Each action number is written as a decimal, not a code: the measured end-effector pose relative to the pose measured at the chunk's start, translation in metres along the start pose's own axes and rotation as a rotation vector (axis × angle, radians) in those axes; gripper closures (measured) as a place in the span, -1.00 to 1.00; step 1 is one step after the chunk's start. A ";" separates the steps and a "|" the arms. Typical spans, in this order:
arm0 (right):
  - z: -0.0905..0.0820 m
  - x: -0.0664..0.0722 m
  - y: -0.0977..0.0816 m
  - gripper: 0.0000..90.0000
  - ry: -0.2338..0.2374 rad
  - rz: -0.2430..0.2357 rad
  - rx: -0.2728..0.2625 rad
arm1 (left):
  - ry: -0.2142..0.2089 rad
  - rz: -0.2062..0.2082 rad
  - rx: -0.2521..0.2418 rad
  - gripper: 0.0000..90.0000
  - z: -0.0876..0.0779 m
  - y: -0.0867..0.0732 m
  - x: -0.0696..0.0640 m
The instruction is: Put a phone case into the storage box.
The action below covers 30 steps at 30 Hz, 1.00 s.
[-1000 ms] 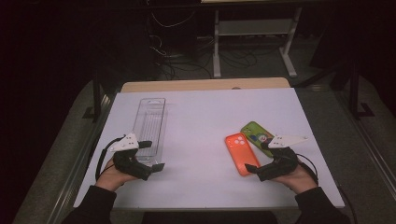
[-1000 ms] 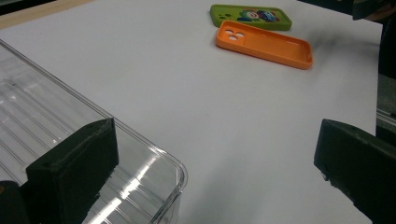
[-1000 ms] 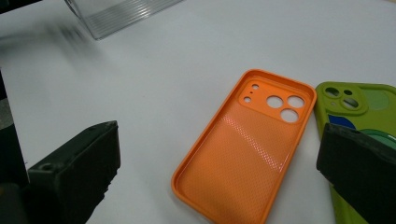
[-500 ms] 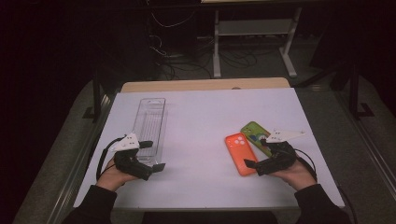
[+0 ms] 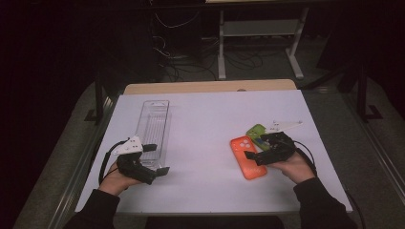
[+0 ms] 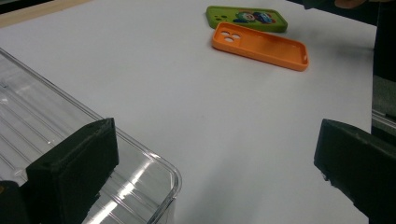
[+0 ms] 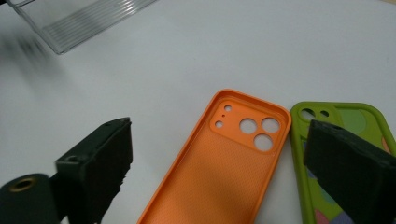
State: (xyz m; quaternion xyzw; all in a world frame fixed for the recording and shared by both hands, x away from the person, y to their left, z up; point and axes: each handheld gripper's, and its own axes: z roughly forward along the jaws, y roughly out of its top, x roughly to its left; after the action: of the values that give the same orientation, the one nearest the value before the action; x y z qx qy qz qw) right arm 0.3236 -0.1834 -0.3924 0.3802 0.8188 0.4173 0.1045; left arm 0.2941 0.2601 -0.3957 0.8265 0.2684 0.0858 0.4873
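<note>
Orange phone case (image 5: 247, 157) lies right of centre in the high view, touching the green phone case (image 5: 256, 131); the right gripper (image 5: 252, 155) hovers over it, jaws wide but just closing slightly, nothing gripped. Lower left, the left gripper (image 5: 157, 159) stands open beside the clear plastic tray (image 5: 154, 125).

The flat orange phone case (image 7: 219, 163) looks like soft matt plastic or rubber, its inner face finely stippled. At its 3 o'clock in the right gripper view, the green phone case (image 7: 348, 140) has a smoother, printed surface. The clear ribbed plastic tray (image 6: 56, 135) is glossy and catches bright glints. The white bench (image 5: 210, 124) top is smooth and matt, with a bare wooden strip (image 5: 210, 87) at its 12 o'clock edge.
</note>
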 end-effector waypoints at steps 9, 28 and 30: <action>0.008 -0.005 0.010 -0.56 -0.012 0.035 0.022 | -0.006 -0.003 -0.008 -1.00 0.000 0.000 -0.001; 0.047 -0.017 0.024 0.77 -0.027 0.054 0.113 | -0.006 0.017 -0.010 -1.00 0.000 0.001 0.001; 0.057 -0.016 0.026 0.94 -0.017 0.065 0.131 | -0.006 0.016 -0.008 -1.00 0.000 0.001 0.001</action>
State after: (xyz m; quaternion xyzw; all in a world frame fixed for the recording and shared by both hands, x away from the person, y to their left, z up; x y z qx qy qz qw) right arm 0.3765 -0.1513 -0.4103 0.4161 0.8306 0.3628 0.0726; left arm 0.2956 0.2603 -0.3946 0.8271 0.2600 0.0885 0.4904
